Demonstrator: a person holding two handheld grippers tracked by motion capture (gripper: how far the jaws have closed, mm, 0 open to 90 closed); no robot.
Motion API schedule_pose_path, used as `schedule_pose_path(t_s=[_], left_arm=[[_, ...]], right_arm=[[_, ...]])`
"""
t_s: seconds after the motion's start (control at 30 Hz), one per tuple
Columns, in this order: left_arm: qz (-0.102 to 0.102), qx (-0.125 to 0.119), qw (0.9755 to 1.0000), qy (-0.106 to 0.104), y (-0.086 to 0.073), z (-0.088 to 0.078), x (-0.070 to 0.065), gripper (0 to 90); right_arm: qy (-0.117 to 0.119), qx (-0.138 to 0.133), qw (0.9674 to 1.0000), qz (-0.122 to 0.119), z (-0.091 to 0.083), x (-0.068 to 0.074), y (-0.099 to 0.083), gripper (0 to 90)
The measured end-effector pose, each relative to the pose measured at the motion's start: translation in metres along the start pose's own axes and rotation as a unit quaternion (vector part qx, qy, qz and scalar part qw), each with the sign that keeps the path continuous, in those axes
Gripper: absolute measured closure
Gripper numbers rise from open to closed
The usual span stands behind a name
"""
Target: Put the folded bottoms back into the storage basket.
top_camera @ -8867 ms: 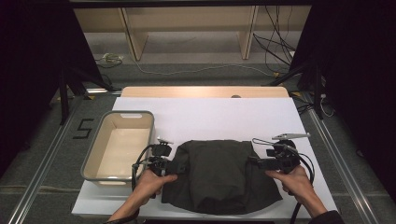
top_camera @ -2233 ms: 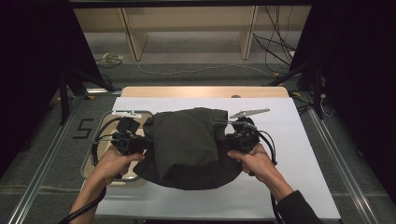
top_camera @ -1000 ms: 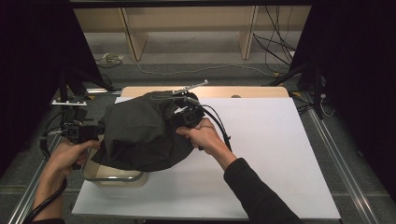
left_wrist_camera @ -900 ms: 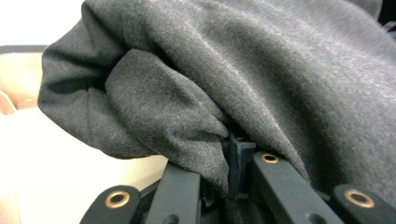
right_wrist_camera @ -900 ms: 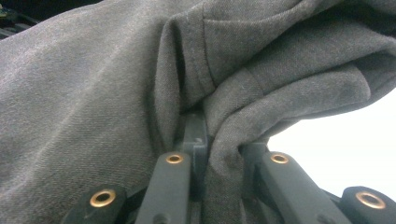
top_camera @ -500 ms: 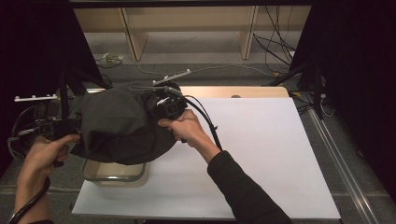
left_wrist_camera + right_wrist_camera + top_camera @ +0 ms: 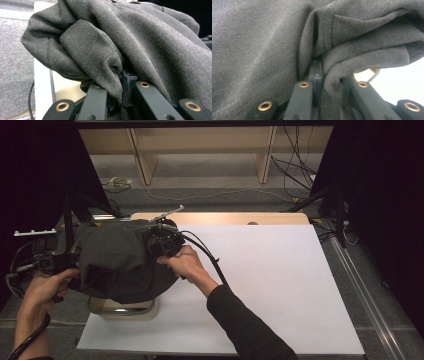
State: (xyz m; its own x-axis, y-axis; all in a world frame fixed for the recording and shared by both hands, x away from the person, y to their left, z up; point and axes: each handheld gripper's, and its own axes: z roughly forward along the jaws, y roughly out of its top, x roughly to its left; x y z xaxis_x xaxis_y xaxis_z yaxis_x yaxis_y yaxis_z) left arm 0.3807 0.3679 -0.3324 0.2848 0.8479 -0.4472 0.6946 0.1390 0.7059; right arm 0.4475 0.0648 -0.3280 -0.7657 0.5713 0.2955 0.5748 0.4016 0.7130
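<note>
Dark grey garment held up over the tray by both grippers

One beige tray (image 7: 122,307) sits at the left edge of the white table (image 7: 280,280); only its near rim and a strip of its floor show beneath the cloth, and that strip looks bare, the rest being hidden. One dark grey garment (image 7: 117,262), soft and matte with a stitched seam and thick folds, hangs bunched directly above the tray, reaching past the tray's left side. Two grippers carry it: the left gripper (image 7: 117,87), left of the tray, pinches a rolled fold, and the right gripper (image 7: 322,75), above the tray's far right, has its jaws nipped on a seamed fold, having just eased slightly wider.
</note>
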Motion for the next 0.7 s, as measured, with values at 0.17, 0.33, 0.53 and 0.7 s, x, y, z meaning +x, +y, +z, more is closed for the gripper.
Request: schedule_pose_path(t_s=[0.17, 0.33, 0.53, 0.7], left_arm=[[-0.016, 0.009, 0.9996, 0.020, -0.007, 0.015, 0.011, 84.0], [-0.016, 0.022, 0.9985, 0.047, -0.013, 0.027, 0.018, 83.8], [-0.030, 0.028, 0.9974, 0.059, -0.021, 0.040, 0.029, 83.2], [-0.020, 0.043, 0.9962, 0.073, -0.024, 0.047, 0.029, 81.7]], right_arm=[[-0.004, 0.017, 0.9998, 0.008, 0.014, -0.005, -0.008, 76.5], [-0.010, 0.034, 0.9992, 0.019, 0.029, -0.011, -0.015, 73.1], [-0.005, 0.057, 0.9981, 0.021, 0.037, -0.017, -0.023, 61.9], [0.000, 0.057, 0.9978, 0.033, 0.034, -0.024, -0.028, 55.1]])
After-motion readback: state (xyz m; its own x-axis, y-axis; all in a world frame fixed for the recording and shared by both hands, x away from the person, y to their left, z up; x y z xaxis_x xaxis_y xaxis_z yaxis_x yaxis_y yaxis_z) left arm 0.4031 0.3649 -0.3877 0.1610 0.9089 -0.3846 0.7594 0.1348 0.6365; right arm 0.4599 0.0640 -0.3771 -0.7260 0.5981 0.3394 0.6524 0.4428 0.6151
